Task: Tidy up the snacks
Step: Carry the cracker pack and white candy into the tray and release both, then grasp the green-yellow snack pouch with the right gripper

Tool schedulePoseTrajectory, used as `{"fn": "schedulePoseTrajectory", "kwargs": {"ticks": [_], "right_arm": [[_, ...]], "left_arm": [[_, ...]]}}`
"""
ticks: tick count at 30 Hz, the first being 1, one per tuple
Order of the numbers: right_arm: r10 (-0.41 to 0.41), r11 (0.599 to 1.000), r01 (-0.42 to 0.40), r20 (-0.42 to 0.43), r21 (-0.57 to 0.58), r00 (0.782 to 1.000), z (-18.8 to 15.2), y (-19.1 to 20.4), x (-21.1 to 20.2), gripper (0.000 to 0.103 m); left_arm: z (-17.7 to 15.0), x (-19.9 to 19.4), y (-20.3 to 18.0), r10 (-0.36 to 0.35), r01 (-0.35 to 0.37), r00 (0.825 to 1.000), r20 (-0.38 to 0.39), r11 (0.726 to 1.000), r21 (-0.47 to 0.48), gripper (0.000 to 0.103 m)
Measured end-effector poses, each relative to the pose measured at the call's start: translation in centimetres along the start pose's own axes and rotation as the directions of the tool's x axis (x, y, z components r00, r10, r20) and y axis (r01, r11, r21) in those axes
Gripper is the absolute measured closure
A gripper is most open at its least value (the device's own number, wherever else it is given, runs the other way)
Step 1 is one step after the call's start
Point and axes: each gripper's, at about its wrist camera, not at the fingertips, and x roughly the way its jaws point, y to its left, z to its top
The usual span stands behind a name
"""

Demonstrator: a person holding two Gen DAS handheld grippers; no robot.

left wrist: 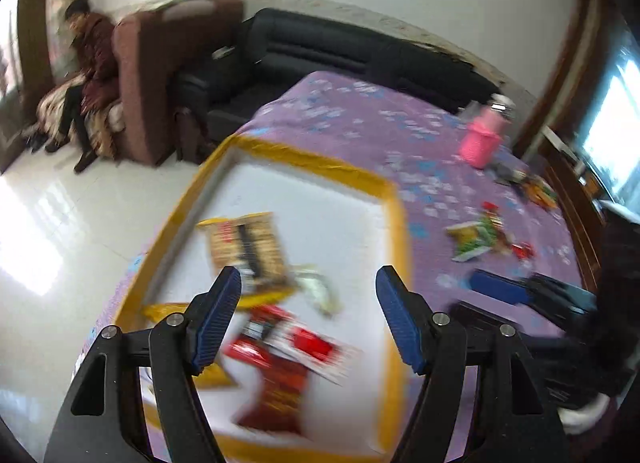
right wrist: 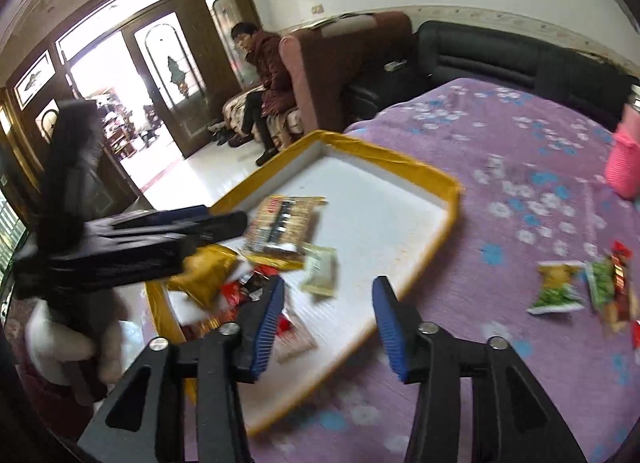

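A white tray with a yellow rim (left wrist: 320, 161) (right wrist: 400, 161) lies on the purple floral cloth. It holds several snack packets: a tan biscuit pack (left wrist: 248, 247) (right wrist: 284, 223), a small pale packet (left wrist: 320, 291) (right wrist: 320, 275), red packets (left wrist: 296, 347) and a yellow bag (right wrist: 204, 273). My left gripper (left wrist: 308, 315) is open and empty above the tray; it also shows in the right wrist view (right wrist: 224, 219). My right gripper (right wrist: 328, 323) is open and empty over the tray's near edge. Loose green and yellow packets (left wrist: 476, 237) (right wrist: 560, 287) lie on the cloth to the right.
A pink knitted bottle cover (left wrist: 480, 143) (right wrist: 624, 159) stands at the table's far right. More packets (left wrist: 536, 187) lie near it. A black sofa (left wrist: 340, 51) and a brown armchair (left wrist: 160, 75) stand behind the table, with a seated person (left wrist: 92, 63).
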Motion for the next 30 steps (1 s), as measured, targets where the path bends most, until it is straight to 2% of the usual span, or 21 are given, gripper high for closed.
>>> {"fn": "schedulePoseTrajectory", "kwargs": {"ticks": [2,3,4,6,8,12,14,15,17,18,19,21,24,27,28,30], "right_arm": [[-0.042,0.999,0.042,0.005,0.025,0.999,-1.3,-2.4,-1.9,0.053],[-0.076,0.996,0.075,0.003,0.047,0.997,-2.3,-4.1,-3.1,0.053],[-0.107,0.992,0.106,0.000,0.068,0.994,-3.1,-5.7,-4.0,0.053],[-0.165,0.981,0.164,-0.005,0.103,0.986,-4.5,-8.4,-5.8,0.053],[-0.228,0.961,0.229,-0.022,0.157,0.973,-6.4,-11.7,-8.0,0.053],[-0.312,0.910,0.312,-0.047,0.272,0.949,-9.2,-17.0,-12.1,0.052],[-0.356,0.876,0.351,-0.047,0.330,0.933,-10.4,-19.5,-13.8,0.052],[-0.365,0.868,0.358,-0.047,0.345,0.930,-10.6,-20.0,-14.3,0.051],[-0.376,0.851,0.365,-0.047,0.378,0.926,-11.1,-21.3,-14.9,0.050],[-0.376,0.847,0.365,-0.048,0.386,0.925,-11.2,-21.6,-14.8,0.050],[-0.375,0.845,0.363,-0.049,0.392,0.926,-11.3,-21.8,-14.7,0.050],[-0.358,0.848,0.349,-0.055,0.398,0.932,-10.8,-22.2,-13.9,0.050],[-0.333,0.861,0.324,-0.046,0.393,0.942,-9.6,-22.8,-12.5,0.050],[-0.322,0.866,0.307,-0.029,0.394,0.946,-7.9,-23.3,-10.5,0.050],[-0.309,0.869,0.295,-0.030,0.397,0.951,-7.0,-23.6,-9.5,0.050],[-0.293,0.875,0.286,-0.044,0.390,0.955,-5.7,-24.0,-7.8,0.051]], "left_arm": [[-0.1,-4.1,-5.3,-0.082,0.079,0.996,0.025,0.991,0.105,0.033],[-0.3,-6.4,-8.2,-0.127,0.119,0.991,0.034,0.978,0.170,0.030],[-0.7,-9.1,-11.7,-0.186,0.172,0.982,0.035,0.954,0.247,0.025],[-1.4,-12.9,-16.3,-0.282,0.257,0.959,0.026,0.905,0.339,0.024],[-2.6,-16.7,-21.0,-0.377,0.340,0.926,-0.002,0.832,0.437,0.023],[-4.3,-19.7,-25.9,-0.472,0.444,0.877,-0.086,0.730,0.519,0.022],[-4.1,-19.4,-26.9,-0.489,0.472,0.864,-0.119,0.705,0.530,0.022],[-3.9,-18.8,-27.0,-0.481,0.476,0.866,-0.138,0.710,0.518,0.022],[-3.4,-17.5,-26.5,-0.480,0.505,0.859,-0.179,0.732,0.458,0.022],[-3.2,-17.1,-26.4,-0.474,0.495,0.864,-0.168,0.744,0.449,0.022],[-3.1,-16.6,-26.1,-0.456,0.467,0.879,-0.143,0.759,0.454,0.022],[-3.1,-15.3,-25.0,-0.446,0.467,0.881,-0.156,0.770,0.435,0.022],[-2.2,-11.5,-20.7,-0.400,0.425,0.905,-0.146,0.838,0.342,0.022],[-1.8,-6.8,-14.9,-0.355,0.385,0.919,-0.170,0.902,0.194,0.022],[-1.9,-5.2,-12.6,-0.324,0.347,0.932,-0.164,0.928,0.139,0.022],[-2.5,-3.9,-10.0,-0.264,0.280,0.954,-0.140,0.954,0.104,0.022]]}}
